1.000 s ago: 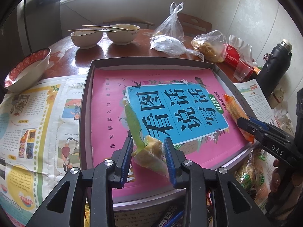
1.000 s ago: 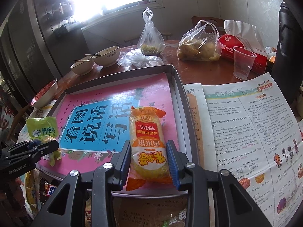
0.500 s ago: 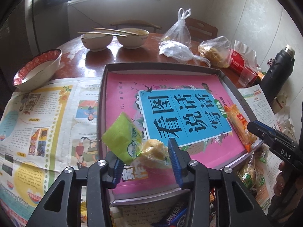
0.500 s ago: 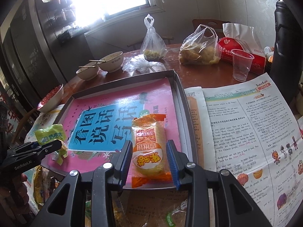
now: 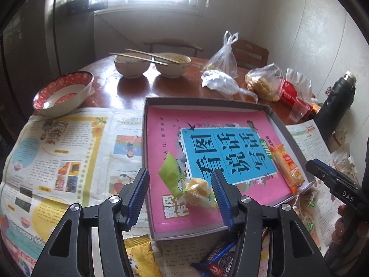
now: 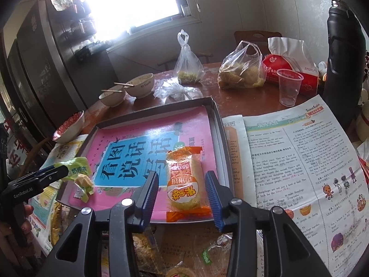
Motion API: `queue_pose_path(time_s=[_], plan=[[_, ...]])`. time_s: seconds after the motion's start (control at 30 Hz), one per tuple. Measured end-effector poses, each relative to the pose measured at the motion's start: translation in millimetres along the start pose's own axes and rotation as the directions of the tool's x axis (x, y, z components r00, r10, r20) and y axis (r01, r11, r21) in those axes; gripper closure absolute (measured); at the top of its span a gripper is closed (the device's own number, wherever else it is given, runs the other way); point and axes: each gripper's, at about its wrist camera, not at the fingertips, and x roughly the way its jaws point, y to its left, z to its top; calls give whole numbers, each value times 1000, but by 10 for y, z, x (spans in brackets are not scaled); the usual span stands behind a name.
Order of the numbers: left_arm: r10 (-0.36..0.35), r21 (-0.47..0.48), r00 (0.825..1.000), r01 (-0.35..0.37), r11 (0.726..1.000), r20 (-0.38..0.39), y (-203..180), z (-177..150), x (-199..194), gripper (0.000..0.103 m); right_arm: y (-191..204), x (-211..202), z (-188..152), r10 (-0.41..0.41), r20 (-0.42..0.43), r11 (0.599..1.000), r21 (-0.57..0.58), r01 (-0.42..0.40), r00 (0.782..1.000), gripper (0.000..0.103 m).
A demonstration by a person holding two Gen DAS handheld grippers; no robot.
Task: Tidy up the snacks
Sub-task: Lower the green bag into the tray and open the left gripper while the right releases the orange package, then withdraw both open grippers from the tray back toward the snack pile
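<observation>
A grey tray (image 5: 207,102) (image 6: 219,124) lined with a pink and blue book cover lies on the table. A green-wrapped snack (image 5: 184,184) (image 6: 80,175) lies in the tray's near left corner, between the open fingers of my left gripper (image 5: 180,196), which does not hold it. An orange-wrapped rice snack (image 6: 184,180) (image 5: 287,164) lies in the tray's near right corner, between the open fingers of my right gripper (image 6: 182,196), also free.
More snack packets (image 5: 214,263) (image 6: 180,258) lie on newspaper in front of the tray. Two bowls with chopsticks (image 5: 152,65), a red-rimmed bowl (image 5: 62,90), plastic bags (image 6: 239,73), a tissue pack (image 6: 293,71), a plastic cup (image 6: 288,87) and a black flask (image 6: 341,69) stand behind.
Both grippers have opened and drawn back. The green snack and the orange snack now lie released in the tray.
</observation>
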Motion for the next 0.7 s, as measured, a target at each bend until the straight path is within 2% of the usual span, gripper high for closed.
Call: queue_pose_path(time_s=[0.1,0.3,0.7], plan=[[13,-18,1000,-12,1000,23,20,8,-105,37,8,-70,8,8,14,1000,0,-8,1000,58],[1,-27,998,1,1000,65,-9,1,-312,30,23,-197,-3,11,36,1000,-6,-11,999,54],[-48,27,995,46,999,84,-295,-131,-616,26,22,-450,-73,26,70,999,-24,-24,997,48]])
